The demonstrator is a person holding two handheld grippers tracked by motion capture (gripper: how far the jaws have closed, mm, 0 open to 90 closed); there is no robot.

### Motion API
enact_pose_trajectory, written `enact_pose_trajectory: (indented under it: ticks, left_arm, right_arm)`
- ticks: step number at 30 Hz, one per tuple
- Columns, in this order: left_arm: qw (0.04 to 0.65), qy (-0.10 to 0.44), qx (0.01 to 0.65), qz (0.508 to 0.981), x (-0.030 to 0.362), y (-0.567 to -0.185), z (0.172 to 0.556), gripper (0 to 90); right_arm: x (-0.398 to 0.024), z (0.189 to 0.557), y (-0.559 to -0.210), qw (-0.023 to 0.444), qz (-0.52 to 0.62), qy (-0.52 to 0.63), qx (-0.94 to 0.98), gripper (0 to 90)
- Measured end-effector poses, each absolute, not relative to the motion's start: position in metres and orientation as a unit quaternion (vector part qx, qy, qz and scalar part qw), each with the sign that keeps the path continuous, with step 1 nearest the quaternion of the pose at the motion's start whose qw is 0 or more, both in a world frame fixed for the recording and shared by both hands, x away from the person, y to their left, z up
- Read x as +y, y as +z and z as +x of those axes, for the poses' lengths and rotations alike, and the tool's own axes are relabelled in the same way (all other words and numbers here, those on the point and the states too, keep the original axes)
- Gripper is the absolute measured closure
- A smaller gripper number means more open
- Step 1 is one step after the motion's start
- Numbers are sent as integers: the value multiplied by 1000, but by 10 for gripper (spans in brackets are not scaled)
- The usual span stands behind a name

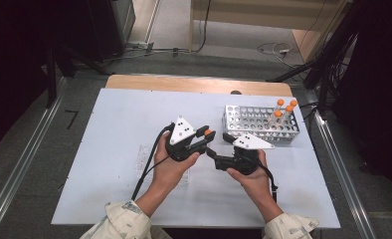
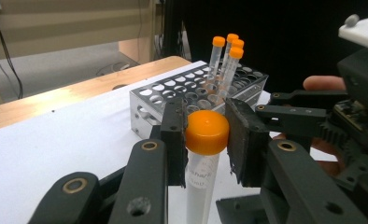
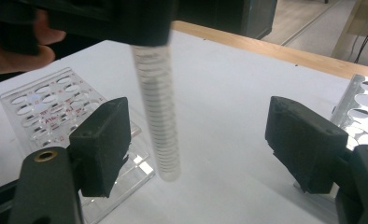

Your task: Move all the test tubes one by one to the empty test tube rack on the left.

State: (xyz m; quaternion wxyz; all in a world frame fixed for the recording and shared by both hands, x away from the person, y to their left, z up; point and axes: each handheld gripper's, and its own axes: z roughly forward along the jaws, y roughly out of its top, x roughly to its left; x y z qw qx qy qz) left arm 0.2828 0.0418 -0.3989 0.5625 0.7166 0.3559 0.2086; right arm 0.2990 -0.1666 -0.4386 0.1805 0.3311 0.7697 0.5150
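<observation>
The left gripper view shows the left gripper [image 2: 205,140] squeezing a tube [image 2: 201,182] by its orange cap [image 2: 207,132]. The two black pads press on both sides of the cap. The clear tube hangs straight down from the cap, above the white table [image 2: 56,154]. Behind it stands a metal rack [image 2: 149,105] full of round holes. Three more tubes with orange caps [image 2: 226,56] stand in the far part of that rack.

In the right gripper view, the right gripper [image 3: 196,140] has its jaws wide apart. The clear tube [image 3: 159,116] hangs between them, nearer the left pad, and neither pad touches it. The tube's round bottom is just above the table. A clear plastic rack [image 3: 46,107] lies flat on the table behind the left pad. An edge of the metal rack [image 3: 359,102] shows at the right.

In the high view, both hands are near the middle of the white table [image 1: 109,149]. The left gripper [image 1: 204,135] holds the orange cap up high. The right gripper [image 1: 216,152] is just below it and to the right, pointing toward the tube. The metal rack [image 1: 253,124] sits on the far right of the table. The clear rack [image 1: 147,157] lies on the left, partly under the left hand.
</observation>
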Motion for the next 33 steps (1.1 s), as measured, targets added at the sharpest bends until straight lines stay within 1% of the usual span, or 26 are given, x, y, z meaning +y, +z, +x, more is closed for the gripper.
enact_pose_trajectory:
  ticks: [16, 22, 28, 33]
  left_arm:
    - [566, 231, 370, 699, 83, -382, 264, 711]
    - [561, 255, 378, 691, 102, -379, 256, 711]
    - [542, 274, 401, 686, 126, -380, 250, 711]
    - [541, 282, 422, 671, 148, -383, 247, 711]
  right_arm:
    - [-177, 301, -440, 189, 346, 513, 763, 201]
    - [-179, 301, -441, 189, 347, 512, 763, 201]
    - [-183, 302, -441, 193, 349, 510, 762, 201]
    - [-187, 303, -441, 195, 354, 509, 760, 201]
